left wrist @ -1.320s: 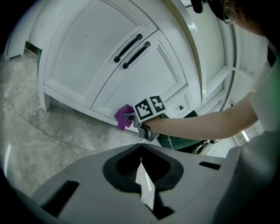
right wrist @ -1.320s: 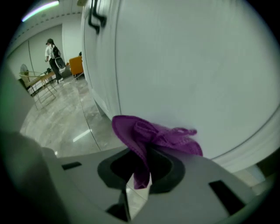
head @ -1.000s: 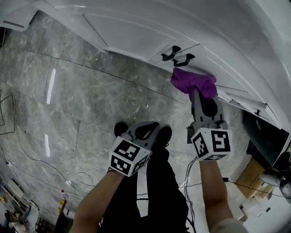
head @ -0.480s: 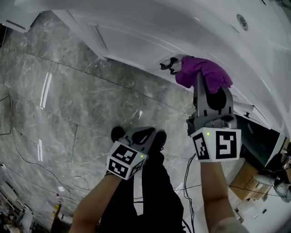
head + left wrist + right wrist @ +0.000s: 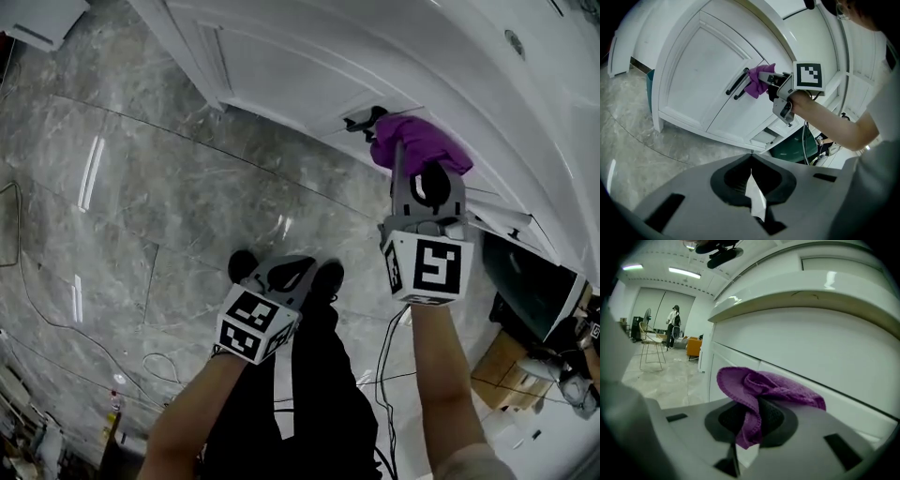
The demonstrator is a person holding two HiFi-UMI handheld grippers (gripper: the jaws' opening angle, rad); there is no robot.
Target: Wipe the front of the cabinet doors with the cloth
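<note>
Marble floor (image 5: 187, 187), white cabinet doors (image 5: 281, 66). Cloth (image 5: 422, 142): purple, soft, light, limp, likely to slip from a thin hold; grip a thick fold. Bunched against a door beside black handles (image 5: 364, 120), pinched by right gripper (image 5: 419, 174). Left gripper (image 5: 286, 274): jaws pressed together, empty, held low.

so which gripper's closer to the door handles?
Right. The right gripper holds the cloth at the cabinet, just beside the handles; the left gripper hangs low over the floor, well back.
</note>
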